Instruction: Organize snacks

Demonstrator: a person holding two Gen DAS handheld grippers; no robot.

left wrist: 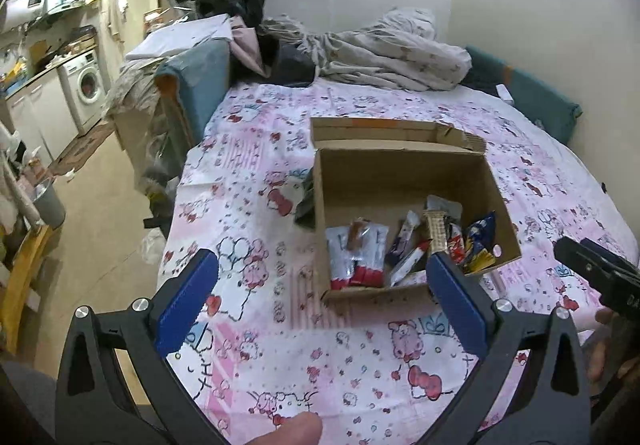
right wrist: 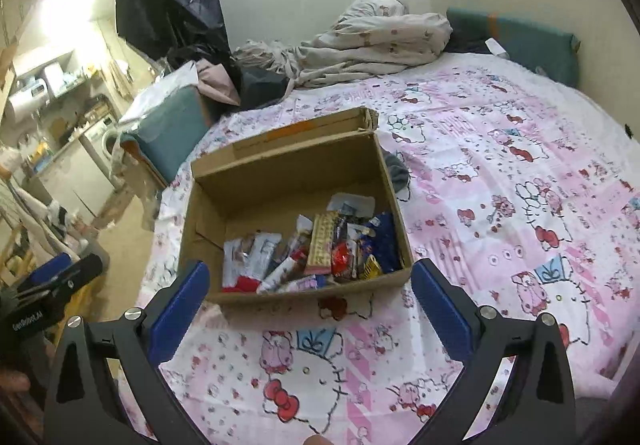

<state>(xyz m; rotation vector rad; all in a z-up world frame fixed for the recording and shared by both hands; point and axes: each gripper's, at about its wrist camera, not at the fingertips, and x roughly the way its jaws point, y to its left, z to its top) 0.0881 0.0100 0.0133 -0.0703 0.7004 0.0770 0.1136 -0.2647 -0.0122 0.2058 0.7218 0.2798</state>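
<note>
An open cardboard box (left wrist: 404, 173) sits on the pink cartoon-print bed sheet (left wrist: 280, 345); it also shows in the right wrist view (right wrist: 280, 173). Several snack packets (left wrist: 360, 257) lie in its near end, red-and-white ones at left, a tan wafer bar (right wrist: 322, 245) and blue and yellow packets at right. My left gripper (left wrist: 320, 269) is open and empty, held above the sheet just short of the box. My right gripper (right wrist: 310, 281) is open and empty, also just short of the box; its black body shows in the left wrist view (left wrist: 600, 273).
A dark packet (left wrist: 306, 201) lies against the box's left side. A grey cloth (right wrist: 398, 173) lies by its right side. A crumpled blanket (left wrist: 392, 53) and teal cushions (right wrist: 516, 33) line the far bed edge. The floor and a washing machine (left wrist: 86, 85) are at left.
</note>
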